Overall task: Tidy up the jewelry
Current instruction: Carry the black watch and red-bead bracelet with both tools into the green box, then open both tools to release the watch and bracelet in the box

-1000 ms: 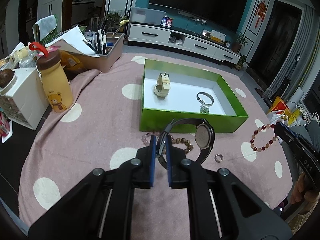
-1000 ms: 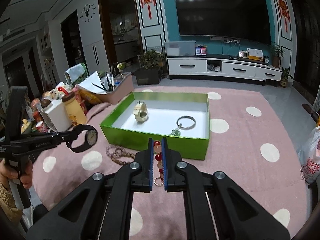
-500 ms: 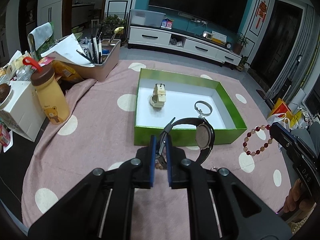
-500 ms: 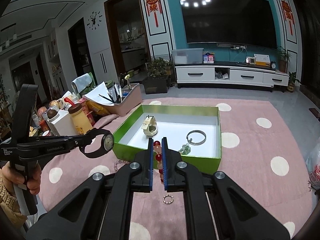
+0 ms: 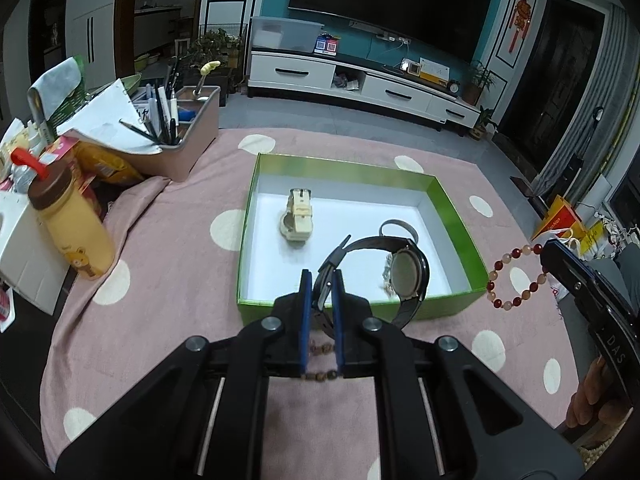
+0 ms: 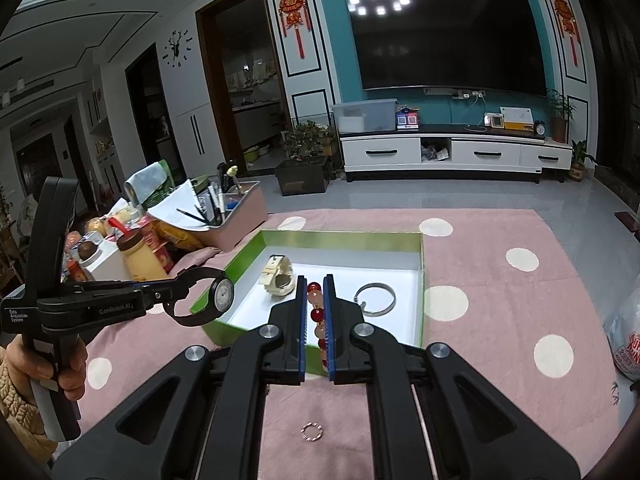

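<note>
1. Black-strapped round wristwatch (image 5: 404,276) was pinched by its strap in your left gripper (image 5: 320,280), hanging above the near wall of the green cardboard box with a white floor (image 5: 452,208).
2. Your right gripper (image 6: 315,292) was clamped on the red and peach bead bracelet (image 5: 516,276), just outside the box's right corner.
3. Inside lay a cream watch (image 5: 297,218) and a silver bangle (image 6: 375,299).
4. On the pink dotted worktop (image 6: 500,320), you had a small beaded ring (image 6: 311,430).

Dim indoor light, ceiling lamps glaring on television (image 6: 448,36), fisheye-bent edges, perhaps slight blur
</note>
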`<action>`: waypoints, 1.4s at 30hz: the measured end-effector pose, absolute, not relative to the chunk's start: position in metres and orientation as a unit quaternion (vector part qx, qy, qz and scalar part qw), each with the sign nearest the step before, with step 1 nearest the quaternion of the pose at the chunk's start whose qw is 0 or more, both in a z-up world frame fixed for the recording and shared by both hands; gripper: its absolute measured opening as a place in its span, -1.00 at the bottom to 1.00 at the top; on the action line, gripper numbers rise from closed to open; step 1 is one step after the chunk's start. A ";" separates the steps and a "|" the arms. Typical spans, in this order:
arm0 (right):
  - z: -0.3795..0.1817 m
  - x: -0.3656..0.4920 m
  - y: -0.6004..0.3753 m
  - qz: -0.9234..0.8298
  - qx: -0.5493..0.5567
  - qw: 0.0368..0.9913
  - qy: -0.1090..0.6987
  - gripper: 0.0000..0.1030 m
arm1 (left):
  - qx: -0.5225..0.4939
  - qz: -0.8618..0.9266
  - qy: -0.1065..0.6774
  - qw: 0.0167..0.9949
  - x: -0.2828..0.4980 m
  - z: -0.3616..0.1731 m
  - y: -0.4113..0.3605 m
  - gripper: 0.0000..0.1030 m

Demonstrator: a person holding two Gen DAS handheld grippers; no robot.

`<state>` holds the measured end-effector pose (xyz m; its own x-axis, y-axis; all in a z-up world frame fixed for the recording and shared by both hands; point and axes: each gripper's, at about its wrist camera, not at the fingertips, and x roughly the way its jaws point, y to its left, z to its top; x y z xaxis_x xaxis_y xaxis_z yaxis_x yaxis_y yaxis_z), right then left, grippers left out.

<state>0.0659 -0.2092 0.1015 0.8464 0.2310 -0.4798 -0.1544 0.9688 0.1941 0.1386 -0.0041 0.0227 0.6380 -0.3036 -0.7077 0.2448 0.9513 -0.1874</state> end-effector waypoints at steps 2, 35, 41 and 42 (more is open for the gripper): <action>0.101 0.073 -0.212 0.099 0.077 0.957 0.262 -0.86 | -0.034 -0.151 0.399 0.904 0.149 0.022 -0.008 -0.82; 0.029 0.191 -0.237 0.067 0.087 0.915 0.389 -0.86 | -0.010 -0.120 0.495 0.861 0.260 -0.056 -0.059 -0.72; 0.025 0.192 -0.237 0.061 0.080 0.911 0.400 -0.64 | 0.001 -0.127 0.492 0.861 0.258 -0.053 -0.066 -0.61; 0.026 0.191 -0.237 0.060 0.077 0.912 0.398 -0.61 | 0.001 -0.131 0.491 0.861 0.257 -0.052 -0.067 -0.56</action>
<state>0.1911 -0.2372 0.0258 0.6758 0.1715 -0.7169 -0.0481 0.9808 0.1892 0.2569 -0.0673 -0.0516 0.4840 -0.2251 -0.8456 0.2274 0.9655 -0.1269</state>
